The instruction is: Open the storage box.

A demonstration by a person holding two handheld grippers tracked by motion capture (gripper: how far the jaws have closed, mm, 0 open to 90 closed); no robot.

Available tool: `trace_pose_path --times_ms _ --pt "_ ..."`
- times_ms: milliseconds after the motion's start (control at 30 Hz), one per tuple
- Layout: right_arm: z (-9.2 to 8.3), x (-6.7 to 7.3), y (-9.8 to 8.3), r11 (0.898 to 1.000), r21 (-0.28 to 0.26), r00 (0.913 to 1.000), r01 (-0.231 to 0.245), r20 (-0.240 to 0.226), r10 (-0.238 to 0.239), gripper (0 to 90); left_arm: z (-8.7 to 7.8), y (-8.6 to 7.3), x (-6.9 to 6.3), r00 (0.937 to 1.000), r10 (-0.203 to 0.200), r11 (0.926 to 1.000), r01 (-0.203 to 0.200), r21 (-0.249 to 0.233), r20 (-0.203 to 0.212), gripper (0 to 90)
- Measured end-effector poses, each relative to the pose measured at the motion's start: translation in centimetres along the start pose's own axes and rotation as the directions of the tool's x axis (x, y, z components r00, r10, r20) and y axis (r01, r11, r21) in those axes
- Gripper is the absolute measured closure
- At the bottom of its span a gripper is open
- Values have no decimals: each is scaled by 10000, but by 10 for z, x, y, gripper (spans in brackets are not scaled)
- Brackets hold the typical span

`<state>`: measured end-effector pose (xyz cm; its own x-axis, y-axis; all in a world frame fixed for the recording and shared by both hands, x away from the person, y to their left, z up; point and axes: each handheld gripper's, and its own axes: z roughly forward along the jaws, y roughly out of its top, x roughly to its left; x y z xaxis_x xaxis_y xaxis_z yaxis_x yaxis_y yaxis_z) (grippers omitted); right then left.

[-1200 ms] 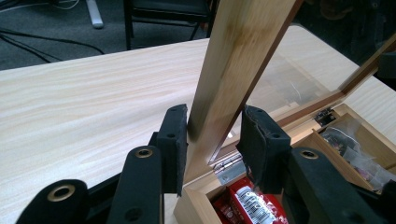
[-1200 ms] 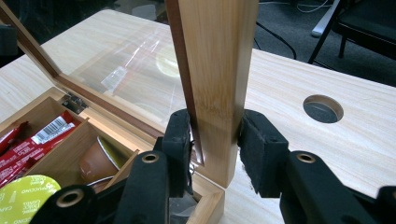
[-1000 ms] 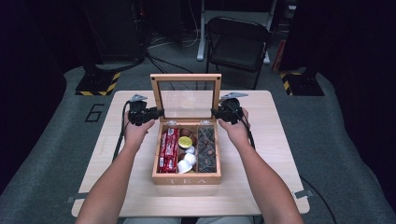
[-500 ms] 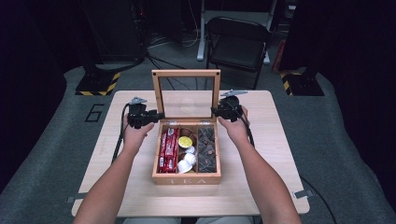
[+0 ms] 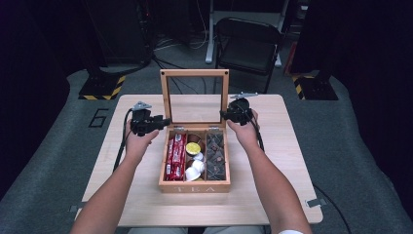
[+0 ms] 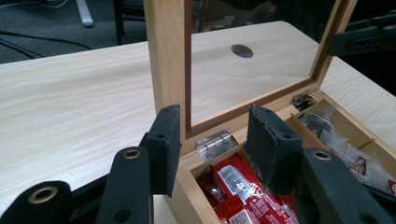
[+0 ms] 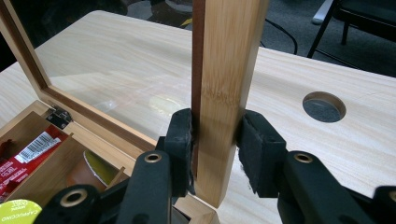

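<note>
High view: the tea box [image 5: 195, 187] is sitting mid-table, its lid [image 5: 195, 73] standing upright & fully swung open, so the opening looks done.

Left gripper view: the left gripper [image 6: 212, 140] is sitting w/ jaws apart around the lid's side rail, pads not pressing; they've just been opening, i.e. letting go.

Right gripper view: the right gripper [image 7: 215, 140] is clamping the lid's other rail; that release is what's left, I'd judge.
</note>
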<state>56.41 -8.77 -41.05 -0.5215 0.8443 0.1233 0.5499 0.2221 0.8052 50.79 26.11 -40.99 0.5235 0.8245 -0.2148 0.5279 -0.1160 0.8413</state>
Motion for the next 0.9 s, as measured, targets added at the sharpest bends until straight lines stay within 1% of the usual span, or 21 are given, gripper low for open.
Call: trace_pose_path --times_ms 33,167,233,333,433,467,567,600,667,767,833,900 --pt "0 0 0 10000 0 10000 -30 14 30 654 -1 0 0 9999 131 9999 -131 22 -6 548" --pt "1 0 0 10000 16 10000 -55 33 55 654 -1 0 -2 9999 92 10000 -92 -12 72 548" --pt "1 0 1 9998 60 9998 -180 18 180 654 -1 0 -3 9999 95 9999 -94 -69 101 548" --pt "2 -1 2 9998 103 9998 -172 22 172 653 -2 0 -3 9999 44 10000 -44 -66 133 546" --pt "3 -1 2 9995 157 9996 -263 53 262 653 -2 0 -3 9999 -4 10000 4 -8 160 540" --pt "3 0 3 9992 185 9994 -349 65 348 652 -3 0 -3 9999 2 10000 -2 -56 142 536" --pt "3 -1 3 9991 179 9992 -386 45 386 652 -4 0 -3 9998 -97 9999 98 -66 186 533" --pt "3 -1 3 9991 179 9992 -386 45 386 652 -5 0 -2 9998 -99 9998 103 -194 181 533" --pt "3 0 3 9989 186 9991 -420 49 419 651 -7 -2 -1 9994 -281 9991 287 -326 180 529" --pt "3 0 3 9988 198 9990 -438 64 436 649 -9 -6 1 9995 -301 9990 303 -317 89 528" --pt "3 0 3 9986 186 9988 -486 98 484 640 -12 -7 3 9995 -307 9993 308 -210 74 526" --pt "1 1 2 9981 223 9983 -573 119 570 587 -16 -7 3 9996 -289 9994 289 -214 -20 523"
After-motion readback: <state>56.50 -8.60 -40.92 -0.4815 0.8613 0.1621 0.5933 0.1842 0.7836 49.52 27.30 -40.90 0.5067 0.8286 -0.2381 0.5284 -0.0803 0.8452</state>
